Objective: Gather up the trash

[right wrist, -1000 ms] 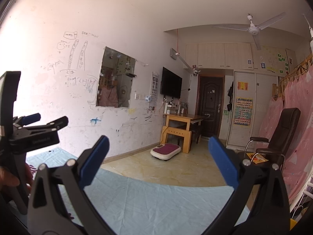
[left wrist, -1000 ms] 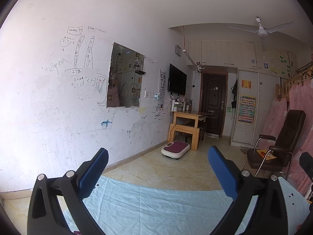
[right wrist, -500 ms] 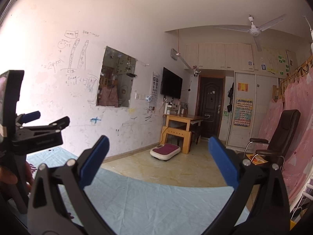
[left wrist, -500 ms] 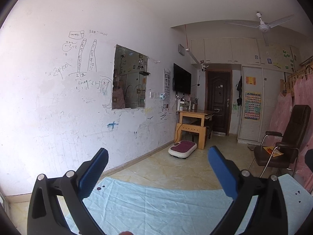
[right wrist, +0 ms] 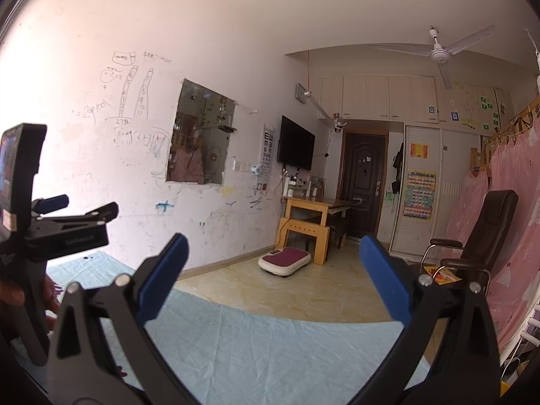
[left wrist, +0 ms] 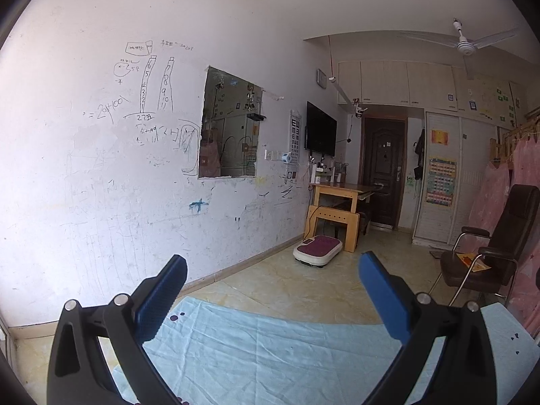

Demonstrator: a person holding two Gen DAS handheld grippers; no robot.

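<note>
Left gripper (left wrist: 272, 288): jaws spread, holding nothing.
Right gripper (right wrist: 274, 270): jaws spread, holding nothing.
Trash: none identifiable in either view.
Desk (left wrist: 270, 347): near, blue cloth.
Progress: apparently unstarted; 0 pieces held.

Around you: scribbled white wall (left wrist: 101, 175), dark door (left wrist: 383, 172), wooden desk (left wrist: 341, 199), wall television (left wrist: 320, 133), ceiling fan (left wrist: 464, 45), black armchair (left wrist: 496, 246), tiled floor (left wrist: 303, 287).
</note>
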